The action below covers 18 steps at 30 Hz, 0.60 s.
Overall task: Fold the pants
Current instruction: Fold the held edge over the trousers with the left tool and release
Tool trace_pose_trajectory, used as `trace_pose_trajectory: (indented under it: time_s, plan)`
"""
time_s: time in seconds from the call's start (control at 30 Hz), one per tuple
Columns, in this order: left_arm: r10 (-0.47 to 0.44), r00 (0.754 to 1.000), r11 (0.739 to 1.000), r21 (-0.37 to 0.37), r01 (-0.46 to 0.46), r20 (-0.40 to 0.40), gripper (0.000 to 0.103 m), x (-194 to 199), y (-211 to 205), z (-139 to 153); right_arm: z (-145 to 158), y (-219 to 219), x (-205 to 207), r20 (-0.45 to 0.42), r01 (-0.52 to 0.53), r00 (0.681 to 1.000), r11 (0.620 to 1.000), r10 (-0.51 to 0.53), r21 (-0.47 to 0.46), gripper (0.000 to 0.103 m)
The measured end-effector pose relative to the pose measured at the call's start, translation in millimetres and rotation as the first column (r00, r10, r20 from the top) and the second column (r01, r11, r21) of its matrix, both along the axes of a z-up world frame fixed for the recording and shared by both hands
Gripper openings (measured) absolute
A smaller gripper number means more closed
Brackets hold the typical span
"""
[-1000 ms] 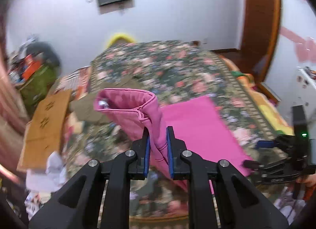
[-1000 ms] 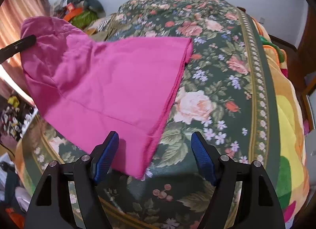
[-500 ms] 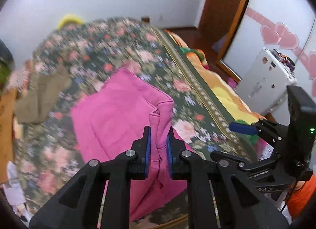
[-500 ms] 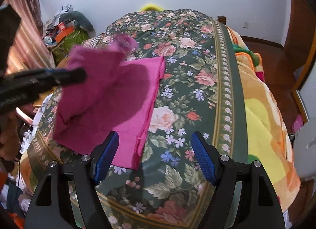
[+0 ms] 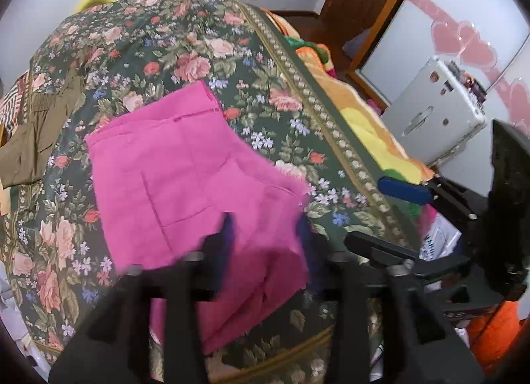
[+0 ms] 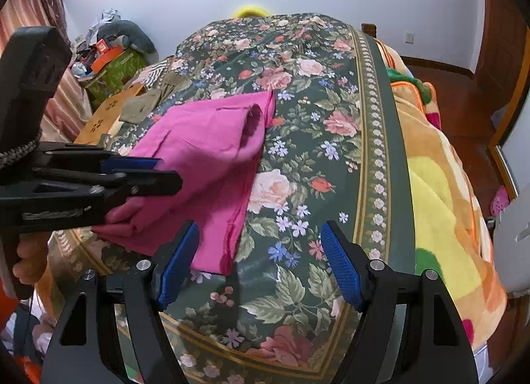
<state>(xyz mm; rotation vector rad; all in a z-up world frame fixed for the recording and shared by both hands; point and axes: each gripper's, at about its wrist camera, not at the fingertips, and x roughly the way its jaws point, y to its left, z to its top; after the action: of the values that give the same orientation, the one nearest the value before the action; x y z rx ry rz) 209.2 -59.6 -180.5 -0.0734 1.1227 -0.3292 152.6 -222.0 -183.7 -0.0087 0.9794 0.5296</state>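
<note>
One pair of pink pants lies doubled over near the bed's foot edge, long axis running up the bed. Left gripper hovers right over the near end, jaws opening, cloth dropping free between them. Right gripper waits beside, wide and empty.

No legible txt, labels or nos. anywhere
</note>
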Motion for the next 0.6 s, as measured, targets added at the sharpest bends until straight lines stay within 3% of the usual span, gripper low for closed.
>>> trace_pose_trajectory:
  time_s: [0.17, 0.33, 0.47, 0.6]
  plan:
    - [0.075, 0.993, 0.997, -0.026, -0.073, 0.096, 0.064, -5.1, 32.0, 33.0, 11.8, 3.8, 1.1, 0.031, 0.003, 1.0, 1.0, -0.004, 0.022, 0.073]
    - [0.148, 0.968, 0.979, 0.106, -0.172, 0.202, 0.08, 5.8, 67.2, 43.6, 11.9, 13.9, 6.9, 0.025, 0.002, 1.0, 0.999, -0.003, 0.043, 0.073]
    - [0.183, 0.965, 0.955, 0.199, -0.22, 0.188, 0.08, 34.2, 99.7, 25.9, 0.4, 26.9, 11.8, -0.005, -0.015, 1.0, 0.999, 0.015, 0.038, 0.073]
    - [0.207, 0.97, 0.948, 0.218, -0.231, 0.128, 0.08, 63.7, 124.0, -0.1, -15.9, 38.7, 19.9, -0.041, -0.038, 0.998, 0.999, 0.039, 0.023, 0.073]
